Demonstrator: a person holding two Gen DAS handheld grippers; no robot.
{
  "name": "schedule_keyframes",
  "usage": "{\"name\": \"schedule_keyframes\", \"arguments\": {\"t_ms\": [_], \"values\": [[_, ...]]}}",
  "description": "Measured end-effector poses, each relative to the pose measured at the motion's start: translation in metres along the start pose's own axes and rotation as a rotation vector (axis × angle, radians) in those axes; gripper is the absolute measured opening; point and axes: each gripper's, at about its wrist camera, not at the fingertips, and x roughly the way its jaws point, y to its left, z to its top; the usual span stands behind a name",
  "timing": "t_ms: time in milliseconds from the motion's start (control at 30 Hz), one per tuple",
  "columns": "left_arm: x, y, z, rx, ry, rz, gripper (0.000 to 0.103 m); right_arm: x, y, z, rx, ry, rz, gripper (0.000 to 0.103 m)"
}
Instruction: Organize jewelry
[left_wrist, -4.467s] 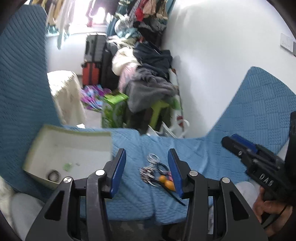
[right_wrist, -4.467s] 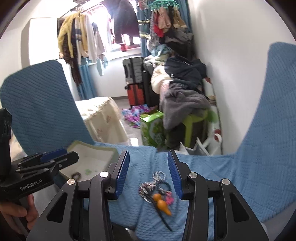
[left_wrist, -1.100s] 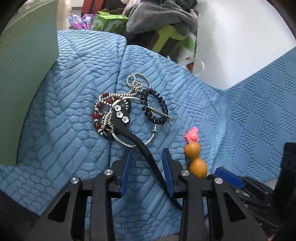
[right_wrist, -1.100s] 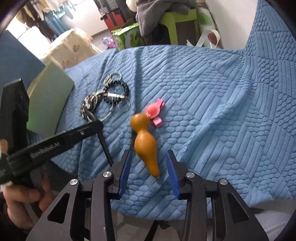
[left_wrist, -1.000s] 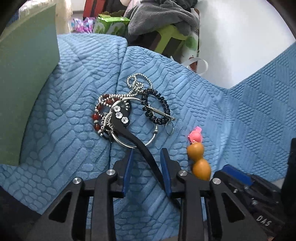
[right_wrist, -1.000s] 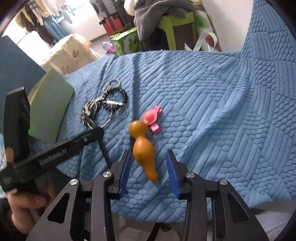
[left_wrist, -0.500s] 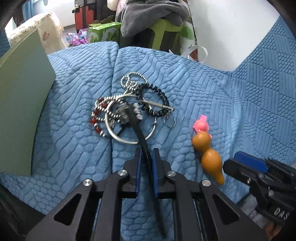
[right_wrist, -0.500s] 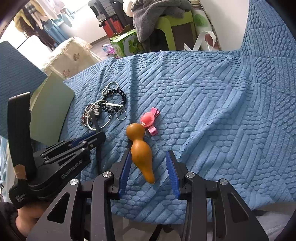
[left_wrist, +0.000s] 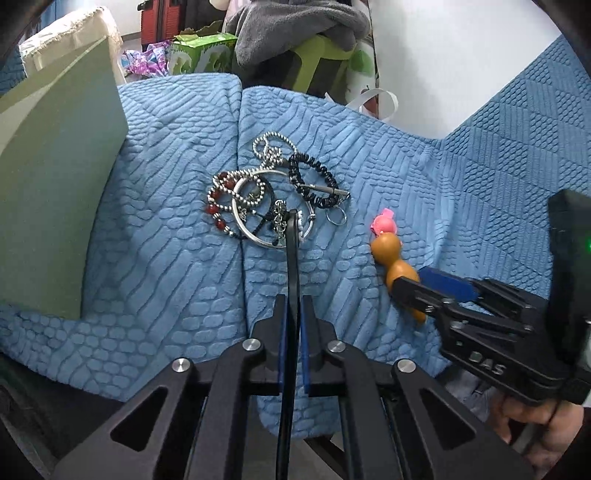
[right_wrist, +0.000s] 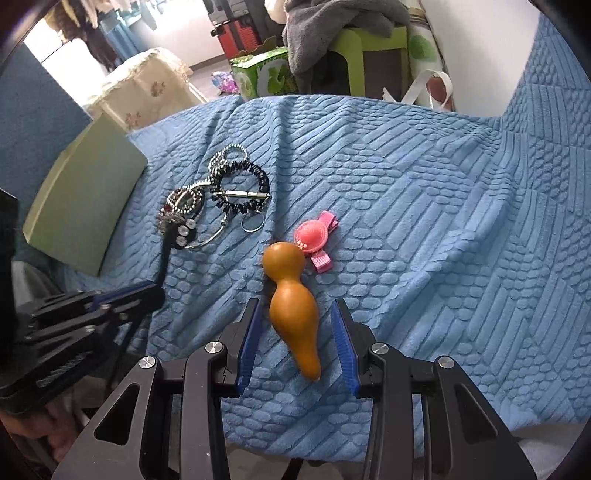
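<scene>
The left gripper (left_wrist: 291, 317) is closing, its jaws clamped on a black strap (left_wrist: 293, 266). The right gripper (right_wrist: 295, 332) stands unclenched astride an orange gourd (right_wrist: 291, 302), pads clear. Beyond, mid-blanket (right_wrist: 424, 221), lie a pink clip (right_wrist: 314, 236), a jewelry tangle (left_wrist: 273, 199), and at the left edge a green box (left_wrist: 55, 184).

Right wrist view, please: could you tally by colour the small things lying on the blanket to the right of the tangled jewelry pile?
Orange: 1, the gourd
Pink: 1, the hair clip
Total: 2
</scene>
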Motion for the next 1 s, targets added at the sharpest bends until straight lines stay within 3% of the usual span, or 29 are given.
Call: {"name": "schedule_keyframes", "arguments": {"t_ms": [233,467,800,1000], "values": [[-0.011,-0.003,-0.006,0.051,0.004,-0.019,0.006,0.014,0.008,0.0,-0.033,0.027,-0.034,0.031],[-0.032,0.007,-0.002,0.044,-0.023,-0.044,0.006,0.013,0.01,-0.001,0.018,0.011,-0.042,0.027],[-0.09,0.027,0.006,-0.002,-0.095,-0.096,0.006,-0.049,0.041,-0.006,0.046,-0.145,-0.054,0.027],[-0.147,0.031,0.022,0.005,-0.22,-0.085,0.006,-0.099,0.064,0.019,0.055,-0.241,-0.016,0.027]]}}
